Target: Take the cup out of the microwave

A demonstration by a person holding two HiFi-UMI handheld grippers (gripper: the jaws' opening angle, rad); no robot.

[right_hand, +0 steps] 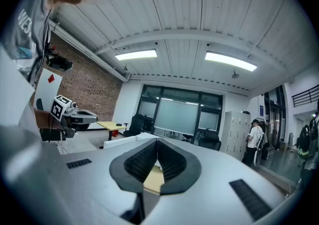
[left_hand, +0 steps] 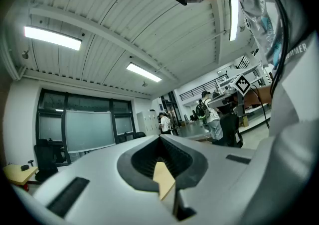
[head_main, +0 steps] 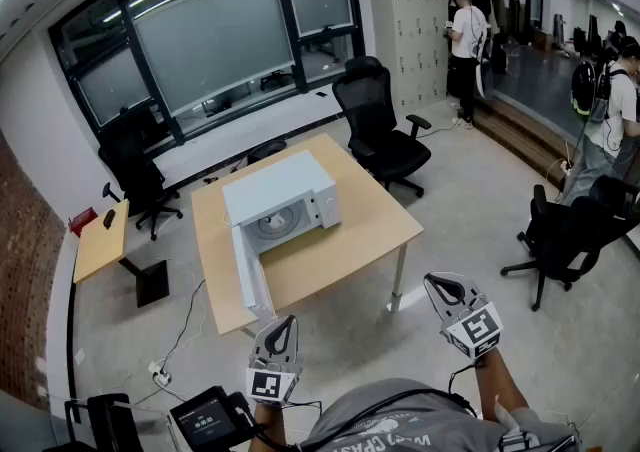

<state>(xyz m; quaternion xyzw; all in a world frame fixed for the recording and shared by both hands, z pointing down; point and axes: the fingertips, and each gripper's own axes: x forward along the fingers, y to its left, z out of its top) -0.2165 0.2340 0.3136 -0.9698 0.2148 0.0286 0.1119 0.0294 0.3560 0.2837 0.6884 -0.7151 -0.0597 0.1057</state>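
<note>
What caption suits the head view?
Microwave, door open, on the wooden table; left tool and right tool shut and empty, short of it.

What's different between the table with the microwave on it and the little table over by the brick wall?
The microwave table is the larger and stands on pale corner legs; the little table rests on one black pedestal base. The big one carries a white microwave with its door swung open; the little one holds a small dark thing. Both have light wooden tops.
</note>
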